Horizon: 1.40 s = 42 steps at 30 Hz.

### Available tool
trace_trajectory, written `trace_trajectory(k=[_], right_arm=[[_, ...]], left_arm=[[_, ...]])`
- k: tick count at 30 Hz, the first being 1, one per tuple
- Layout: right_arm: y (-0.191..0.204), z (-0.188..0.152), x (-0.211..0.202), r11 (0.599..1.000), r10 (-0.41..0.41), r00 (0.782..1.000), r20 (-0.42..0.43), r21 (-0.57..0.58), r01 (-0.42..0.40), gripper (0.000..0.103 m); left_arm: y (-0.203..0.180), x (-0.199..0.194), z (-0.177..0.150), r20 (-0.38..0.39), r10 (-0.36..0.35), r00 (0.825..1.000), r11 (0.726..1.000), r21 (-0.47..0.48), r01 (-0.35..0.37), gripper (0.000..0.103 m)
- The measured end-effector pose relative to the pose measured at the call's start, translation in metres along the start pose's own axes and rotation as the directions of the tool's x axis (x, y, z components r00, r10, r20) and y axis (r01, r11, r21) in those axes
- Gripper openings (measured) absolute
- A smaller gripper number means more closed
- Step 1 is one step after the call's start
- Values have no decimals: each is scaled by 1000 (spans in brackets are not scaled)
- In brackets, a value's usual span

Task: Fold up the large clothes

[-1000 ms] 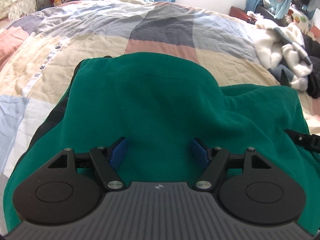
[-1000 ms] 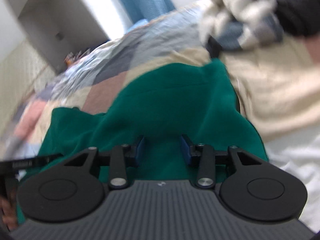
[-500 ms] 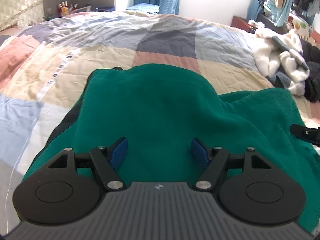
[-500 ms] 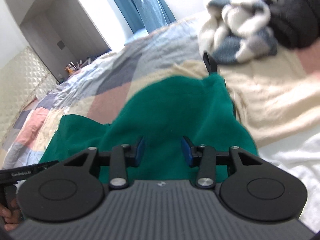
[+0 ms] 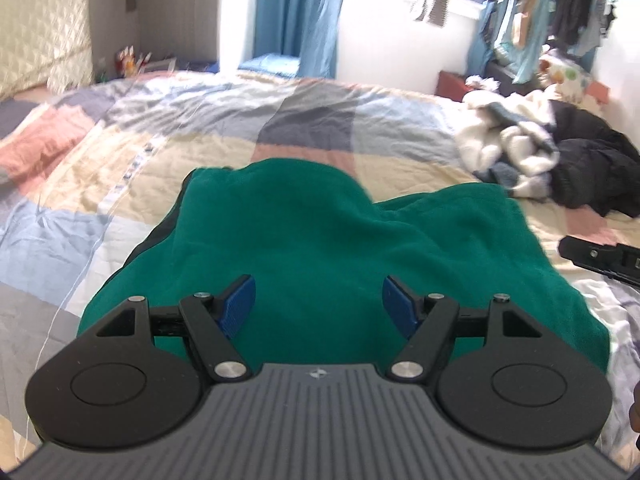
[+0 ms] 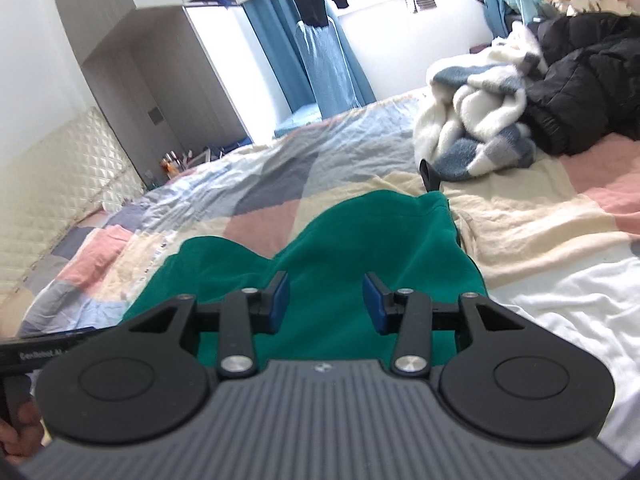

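A green garment (image 5: 320, 236) lies spread on the bed (image 5: 200, 128), over a patchwork quilt (image 6: 260, 184) of cream, pink, grey and pale blue squares. It sits near the front edge of the bed, bunched into two rounded humps at its far side, with a dark lining showing along its left edge.

The left tongs (image 5: 318, 304) hang above the near part of the garment, their blue pads (image 5: 236, 304) spread wide and nothing caught between them; they are released. The right tongs (image 6: 324, 304) hover over the right half of the same garment, pads (image 6: 278, 302) set closer together but clear of the cloth, also released. In the left wrist view, part of the right tongs' black body shows at the right edge of the picture.

Far to the right on the bed lie a heap of white and blue fleece (image 6: 480, 120) and a black padded jacket (image 6: 580, 80), touching each other and well apart from the green garment. Blue curtains (image 5: 280, 12) hang beyond the bed.
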State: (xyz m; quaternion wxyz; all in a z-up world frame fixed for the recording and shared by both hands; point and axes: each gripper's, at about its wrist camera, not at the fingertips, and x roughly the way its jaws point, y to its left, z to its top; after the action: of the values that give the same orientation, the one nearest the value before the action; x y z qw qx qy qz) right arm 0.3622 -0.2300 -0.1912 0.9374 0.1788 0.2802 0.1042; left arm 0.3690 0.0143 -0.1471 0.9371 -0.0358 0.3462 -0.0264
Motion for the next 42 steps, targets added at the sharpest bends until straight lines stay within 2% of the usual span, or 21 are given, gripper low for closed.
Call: trace_trajectory(k=[5,9,14,19,23,24,25,26,27,29,33,36,38,42], right_arm=[[15,-20,-30,999,-16,1000,22,-51,17,44],[20,-39,-50,1000,-17,1000,13,-16,18,45],[24,-66,-62,997,-20,999,-38,76,23,48],[23,-84,-47,978,6,993,-120,208,19,50],[21,-92,-32,961,60,985,-160,276,-14,60],[19,-93,-31,955,69,985,-158,295,-19,65],[17,-95,-30,946,85,984,-154,323,-31,71],[15,-97,-29,931,107,984,-145,362,-48,87],[11,-99,-28,909,138,981,-133,412,-72,96],[8,-101,-22,875,182,974,-131,473,-100,101],[1,-106,-4,829,220,962,-162,551,-97,100],[-9,-112,15,776,252,953,-167,624,-96,101],[-16,-115,27,720,317,939,-134,679,-147,101],[-26,-114,33,622,354,935,-39,756,-203,102]], left_arm=[[-14,-32,-30,51,-18,999,1000,-24,20,75],[-13,-51,-53,91,-43,995,997,-67,49,75],[2,-60,-79,94,-46,994,990,-129,58,75],[21,-58,-92,74,-62,995,970,-232,77,75],[34,-53,-95,60,-69,996,956,-282,83,75],[37,-51,-95,54,-73,996,949,-302,86,75],[41,-49,-96,46,-80,996,942,-322,91,76],[44,-47,-96,38,-96,995,934,-343,103,76],[49,-44,-96,35,-123,992,920,-370,127,76],[57,-39,-96,28,-161,987,893,-423,157,77],[67,-32,-97,11,-163,987,869,-473,148,79],[72,-26,-99,0,-177,984,850,-504,153,82],[75,-20,-100,-6,-194,981,835,-526,162,84],[79,-15,-102,-13,-216,976,815,-553,173,84]])
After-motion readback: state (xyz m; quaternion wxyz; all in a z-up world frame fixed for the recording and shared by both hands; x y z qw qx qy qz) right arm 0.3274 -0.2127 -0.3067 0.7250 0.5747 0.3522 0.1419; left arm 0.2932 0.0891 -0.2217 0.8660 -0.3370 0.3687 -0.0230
